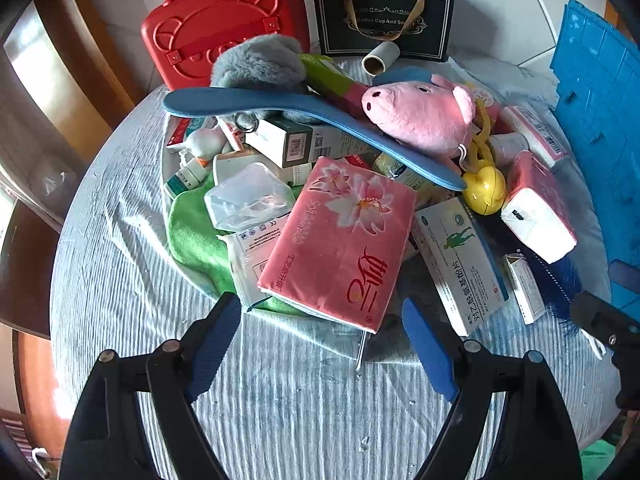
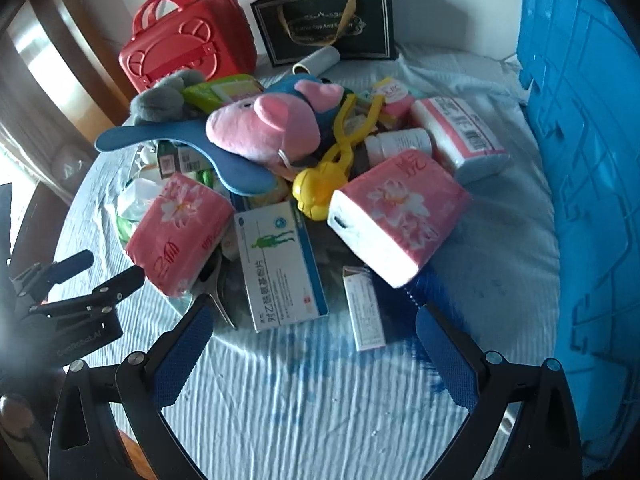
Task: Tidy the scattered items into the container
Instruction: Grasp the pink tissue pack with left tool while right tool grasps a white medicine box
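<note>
A heap of items lies on the round table. It holds a pink tissue pack [image 1: 340,240] [image 2: 180,232], a second pink tissue pack [image 1: 536,208] [image 2: 400,216], a white medicine box [image 1: 460,264] [image 2: 280,264], a pink pig plush [image 1: 420,116] [image 2: 264,124], a blue insole [image 1: 312,120] [image 2: 188,148] and a yellow clip toy [image 1: 484,188] [image 2: 320,192]. My left gripper [image 1: 324,344] is open, just short of the near tissue pack. My right gripper [image 2: 312,360] is open, in front of the medicine box. A blue crate [image 1: 600,120] [image 2: 580,160] stands at the right.
A red case [image 1: 224,28] [image 2: 188,36] and a black gift bag [image 1: 384,20] [image 2: 324,20] stand at the back. A small white box [image 2: 364,308], a green cloth [image 1: 196,240] and bottles lie in the heap. The striped tablecloth [image 1: 280,400] covers the table.
</note>
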